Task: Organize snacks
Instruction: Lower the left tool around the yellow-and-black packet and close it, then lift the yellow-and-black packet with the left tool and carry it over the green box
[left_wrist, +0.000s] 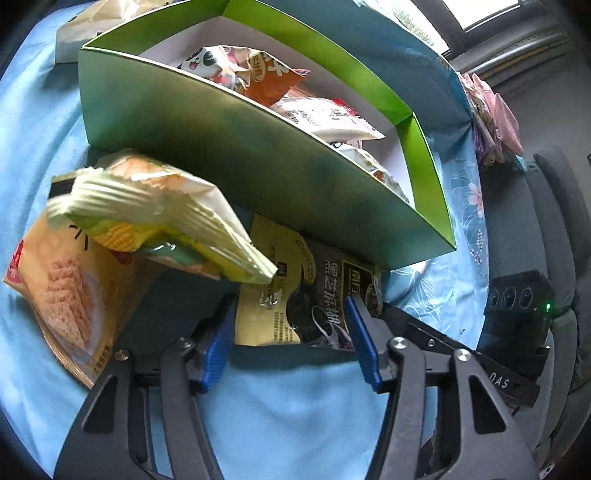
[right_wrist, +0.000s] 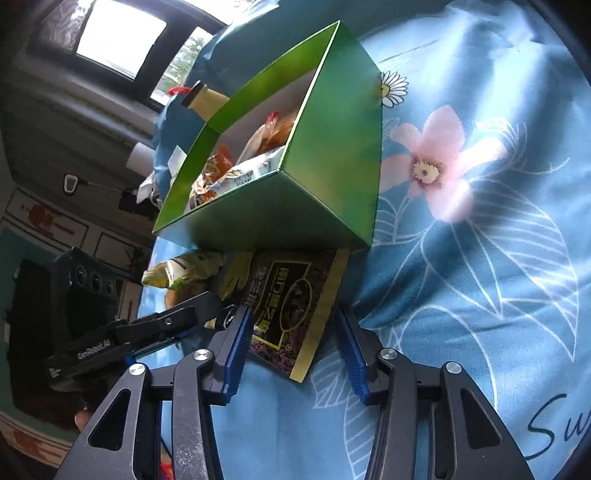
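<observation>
Now sesame pkt (left_wrist: 295, 295) lies btwn left hand-held gripper (left_wrist: 291, 310) fingers.

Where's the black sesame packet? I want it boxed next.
The black packet lies flat on the blue sheet against the green box's near wall, right of the corn snack bag, with both grippers' jaws around its near end.

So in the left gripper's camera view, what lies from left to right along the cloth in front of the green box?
Orange cracker packet → crinkled yellow-green packet → dark sesame packet between the left gripper fingers → black camera unit.
</observation>
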